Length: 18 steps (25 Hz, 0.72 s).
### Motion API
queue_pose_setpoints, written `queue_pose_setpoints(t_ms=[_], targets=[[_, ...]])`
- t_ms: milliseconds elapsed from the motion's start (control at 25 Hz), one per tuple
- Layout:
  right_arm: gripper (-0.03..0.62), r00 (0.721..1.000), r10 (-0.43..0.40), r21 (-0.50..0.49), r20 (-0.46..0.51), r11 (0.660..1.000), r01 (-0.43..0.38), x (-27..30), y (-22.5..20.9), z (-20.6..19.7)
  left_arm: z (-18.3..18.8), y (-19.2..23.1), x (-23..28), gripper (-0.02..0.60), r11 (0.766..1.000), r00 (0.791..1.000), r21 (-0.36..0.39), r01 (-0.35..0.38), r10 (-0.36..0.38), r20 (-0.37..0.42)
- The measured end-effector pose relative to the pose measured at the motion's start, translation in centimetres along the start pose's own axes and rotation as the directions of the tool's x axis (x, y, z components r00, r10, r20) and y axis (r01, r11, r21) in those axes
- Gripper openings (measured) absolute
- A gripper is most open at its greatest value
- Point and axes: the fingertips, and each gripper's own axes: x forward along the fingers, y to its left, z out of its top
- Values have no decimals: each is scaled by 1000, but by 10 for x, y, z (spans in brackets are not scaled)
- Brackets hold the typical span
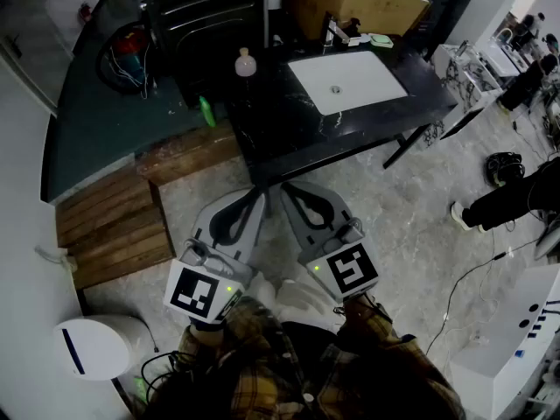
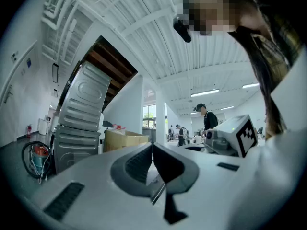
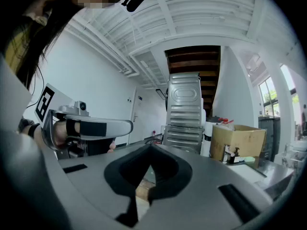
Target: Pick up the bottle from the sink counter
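While hovering short of the desk (image 1: 289, 134), held left gripper (image 1: 261, 192) and right gripper (image 1: 285, 188) clenched, empty, bottle (image 1: 246, 62) well ahead.

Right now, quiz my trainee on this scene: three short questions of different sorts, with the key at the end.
1. True or false: the bottle stands inside the white basin.
2. The right claw is: A open; B shut and empty; C shut on the bottle.
3. What brown thing stands beyond the basin?
Key: 1 false; 2 B; 3 a cardboard box.
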Motion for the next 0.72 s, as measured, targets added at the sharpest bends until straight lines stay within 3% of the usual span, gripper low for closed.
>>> queue_pose_setpoints(t_ms=[480, 720], targets=[[17, 994, 73, 15, 82, 997, -75, -32, 14, 6, 0, -21, -25, 23, 996, 996, 20, -88, 88, -8], [17, 991, 121, 6, 58, 993, -121, -29, 25, -4, 0, -13, -34, 23, 991, 992, 37, -128, 129, -9]])
